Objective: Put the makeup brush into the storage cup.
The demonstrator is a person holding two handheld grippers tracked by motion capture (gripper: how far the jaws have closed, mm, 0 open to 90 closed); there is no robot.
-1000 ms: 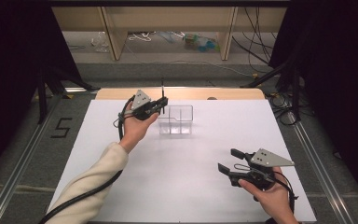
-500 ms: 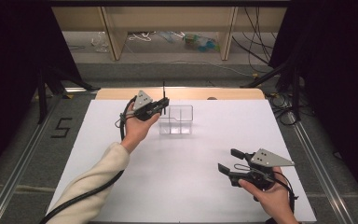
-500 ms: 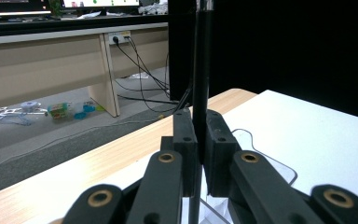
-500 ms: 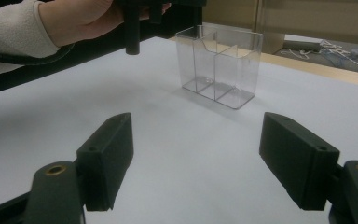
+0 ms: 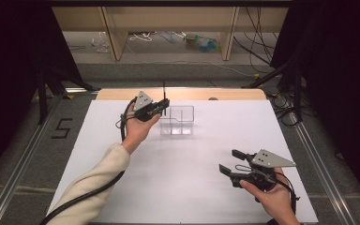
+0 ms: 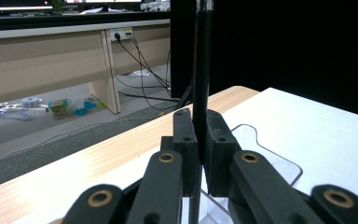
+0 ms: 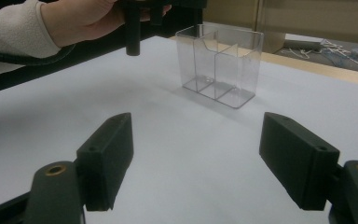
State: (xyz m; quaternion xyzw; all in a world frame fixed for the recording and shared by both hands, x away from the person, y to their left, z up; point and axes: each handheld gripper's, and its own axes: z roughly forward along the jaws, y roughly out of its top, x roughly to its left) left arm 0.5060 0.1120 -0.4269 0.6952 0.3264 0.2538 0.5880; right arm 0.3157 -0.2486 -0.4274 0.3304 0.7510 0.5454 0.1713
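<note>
Left gripper [image 5: 161, 107] clamps a black pen [image 5: 164, 96] upright, seemingly just left of the clear holder [image 5: 177, 121] at upper centre; right gripper [image 5: 232, 161] gapes empty, lower right

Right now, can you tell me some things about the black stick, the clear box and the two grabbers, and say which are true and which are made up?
1. The left gripper is shut on the black stick. True.
2. The stick lies flat on the table. False: it stands upright in the jaws, above the white table.
3. The right gripper is open and holds nothing. True.
4. The clear box is full of sticks. False: its compartments look empty.
5. The right gripper touches the box. False: it is well apart from it, nearer the person.
</note>
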